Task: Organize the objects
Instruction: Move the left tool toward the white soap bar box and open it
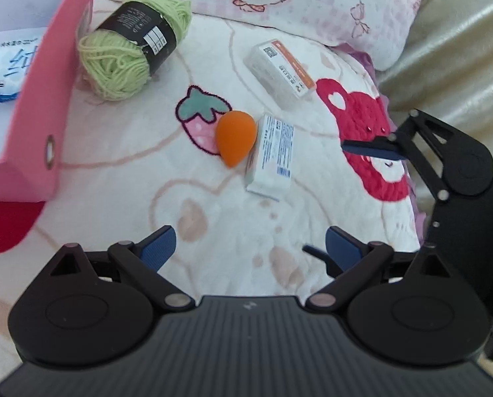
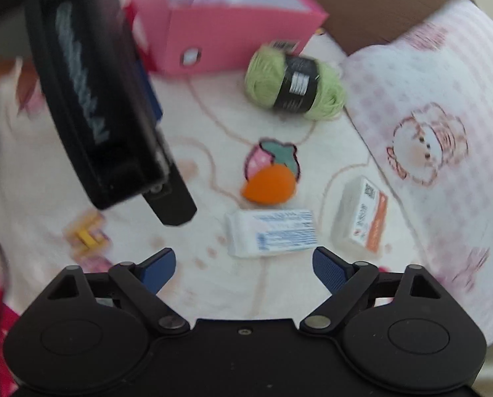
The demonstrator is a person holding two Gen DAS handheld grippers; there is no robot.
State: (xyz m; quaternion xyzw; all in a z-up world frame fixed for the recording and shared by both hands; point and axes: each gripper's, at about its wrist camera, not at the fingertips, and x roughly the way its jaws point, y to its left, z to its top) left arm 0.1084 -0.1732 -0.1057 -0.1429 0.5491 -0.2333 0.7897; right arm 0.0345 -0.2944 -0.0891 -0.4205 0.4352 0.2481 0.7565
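On a white patterned blanket [image 1: 114,172] lie a green yarn ball [image 1: 130,49] with a black label, an orange egg-shaped sponge [image 1: 235,137], a white-and-blue box [image 1: 274,155] touching it, and a white-and-orange box [image 1: 281,67]. My left gripper [image 1: 249,244] hovers open and empty, short of the sponge. My right gripper [image 2: 245,261] is open and empty just before the white-and-blue box [image 2: 271,233], with the sponge [image 2: 268,185], the yarn [image 2: 292,82] and the white-and-orange box [image 2: 362,218] beyond. One of its fingers [image 1: 369,148] shows at the right of the left wrist view.
An open pink box [image 1: 41,115] stands at the left, holding a blue-and-white packet [image 1: 5,69]. A pink checked pillow [image 1: 312,0] borders the far side. The left gripper's black body [image 2: 97,115] fills the right wrist view's left. A small yellow item [image 2: 87,235] lies blurred below it.
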